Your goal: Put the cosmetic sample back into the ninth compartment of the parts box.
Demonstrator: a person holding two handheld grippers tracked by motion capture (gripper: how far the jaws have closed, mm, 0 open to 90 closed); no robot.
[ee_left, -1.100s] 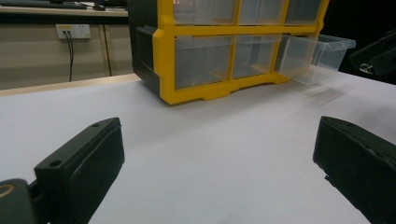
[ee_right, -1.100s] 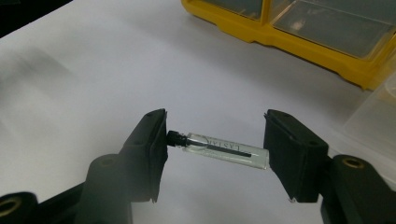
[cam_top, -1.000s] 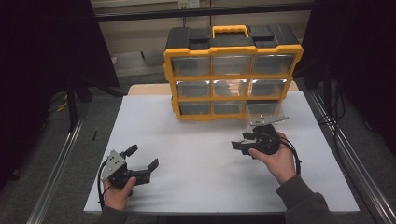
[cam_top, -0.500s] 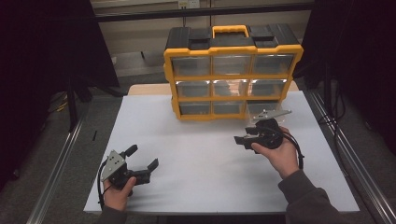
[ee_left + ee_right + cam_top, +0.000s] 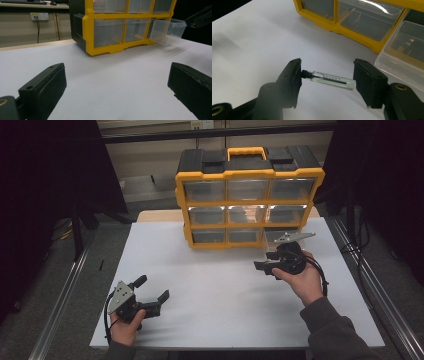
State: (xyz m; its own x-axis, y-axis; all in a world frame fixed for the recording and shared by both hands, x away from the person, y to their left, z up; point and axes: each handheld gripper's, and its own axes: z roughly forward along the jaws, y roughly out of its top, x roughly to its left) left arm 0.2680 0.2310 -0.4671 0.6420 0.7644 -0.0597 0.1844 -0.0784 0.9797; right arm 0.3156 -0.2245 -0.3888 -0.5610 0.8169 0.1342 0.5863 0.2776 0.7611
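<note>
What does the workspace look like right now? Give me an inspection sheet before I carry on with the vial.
Surface: white table, bare in the middle.
Job's things: small glass vial with black cap, held lengthwise between the jaws; yellow drawer organizer at the far edge; its bottom right clear drawer pulled out.
Clutter: nothing seen.
Grippers: right gripper shut on the vial, beside the open drawer; left gripper open, holding nothing, near the front left.
Cables: one trails from each gripper.
Surroundings: dark curtains at both sides, wall socket behind.

table: white sheet [image 5: 215, 285] | wall: socket [image 5: 40, 16] | floor: metal rails [image 5: 60, 310]
</note>
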